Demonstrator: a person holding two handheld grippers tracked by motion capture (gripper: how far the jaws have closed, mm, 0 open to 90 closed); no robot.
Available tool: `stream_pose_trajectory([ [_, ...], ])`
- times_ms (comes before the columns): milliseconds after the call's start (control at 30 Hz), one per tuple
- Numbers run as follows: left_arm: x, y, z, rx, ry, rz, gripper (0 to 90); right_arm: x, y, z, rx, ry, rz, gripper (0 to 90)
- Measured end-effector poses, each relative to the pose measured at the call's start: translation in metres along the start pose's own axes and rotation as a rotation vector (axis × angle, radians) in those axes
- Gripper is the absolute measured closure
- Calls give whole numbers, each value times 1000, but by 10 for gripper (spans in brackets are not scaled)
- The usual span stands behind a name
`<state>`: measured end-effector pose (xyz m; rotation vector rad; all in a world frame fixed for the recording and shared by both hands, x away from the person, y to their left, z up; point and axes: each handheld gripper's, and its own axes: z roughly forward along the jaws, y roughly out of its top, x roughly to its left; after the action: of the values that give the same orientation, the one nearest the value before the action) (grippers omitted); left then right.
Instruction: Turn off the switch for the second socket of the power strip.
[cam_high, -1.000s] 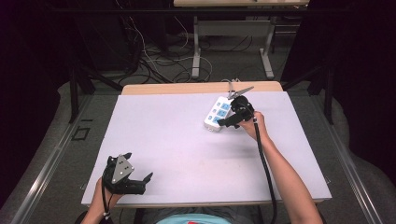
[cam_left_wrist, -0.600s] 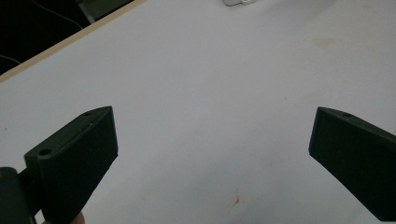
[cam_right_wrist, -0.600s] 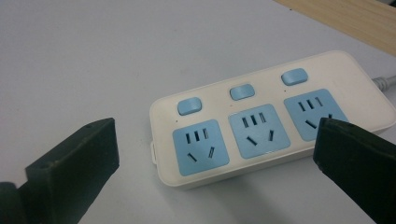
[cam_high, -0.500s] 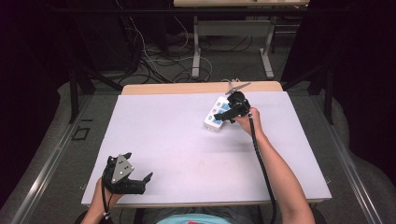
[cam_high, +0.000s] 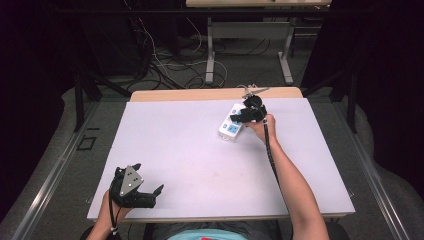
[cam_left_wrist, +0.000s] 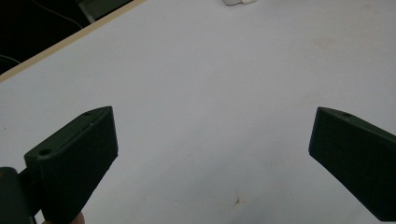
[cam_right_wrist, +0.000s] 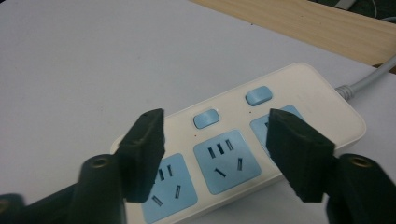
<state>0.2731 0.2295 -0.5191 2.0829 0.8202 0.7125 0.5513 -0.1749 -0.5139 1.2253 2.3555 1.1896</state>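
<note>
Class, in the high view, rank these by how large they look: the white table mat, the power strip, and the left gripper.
1. white table mat
2. left gripper, though nearer the camera
3. power strip, partly covered

Left gripper (cam_high: 159, 190): at the tabletop's near-left edge, fingers (cam_left_wrist: 79, 154) spread wide. Right gripper (cam_right_wrist: 217, 149): arm outstretched toward the far edge, fingers (cam_right_wrist: 144, 144) part-closed, just been closing.

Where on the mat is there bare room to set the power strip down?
The widest bare stretch of the white mat runs from the power strip left and toward the near edge, up to the left claw. It is crowded only at the far right, where the right claw hangs over the strip.
</note>
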Motion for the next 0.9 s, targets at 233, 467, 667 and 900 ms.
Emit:
stream_pose_trajectory([
  [233,1,0,-1,8,2,4,10,3,4,9,2,-21,7,698],
  [467,2,0,-1,5,3,2,9,9,8,18,1,-48,-12,900],
  [667,2,0,-1,6,1,5,9,12,8,26,15,-60,-19,900],
  [900,2,0,-1,6,-2,4,9,13,6,36,33,-71,-17,900],
])
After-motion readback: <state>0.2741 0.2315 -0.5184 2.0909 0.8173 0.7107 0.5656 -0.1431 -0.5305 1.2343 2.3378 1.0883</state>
